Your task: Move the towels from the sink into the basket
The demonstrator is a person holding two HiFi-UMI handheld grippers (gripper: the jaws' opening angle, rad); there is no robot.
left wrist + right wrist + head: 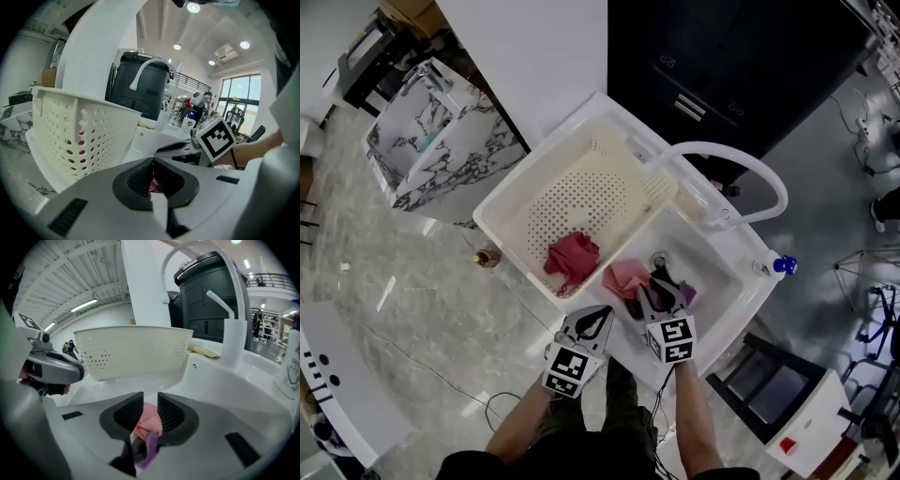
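A white perforated basket [581, 197] sits in the left half of the white sink unit and holds a red towel [572, 260]. In the basin [712, 258] on the right lie a pink towel [624, 277], a dark cloth and a purple one [687, 296]. My right gripper [659, 283] hangs over that pile, its jaws a little apart. The pink towel [149, 423] shows below the gap, and the pads are not pressing on it. My left gripper [602, 316] is at the sink's front edge beside the basket [70, 126], shut and holding nothing.
A white arched faucet [741, 164] curves over the back of the basin. A blue-capped bottle [783, 265] stands on the right rim. A marble-patterned table [441, 141] and a small bottle [487, 256] on the floor are to the left. A dark cabinet stands behind.
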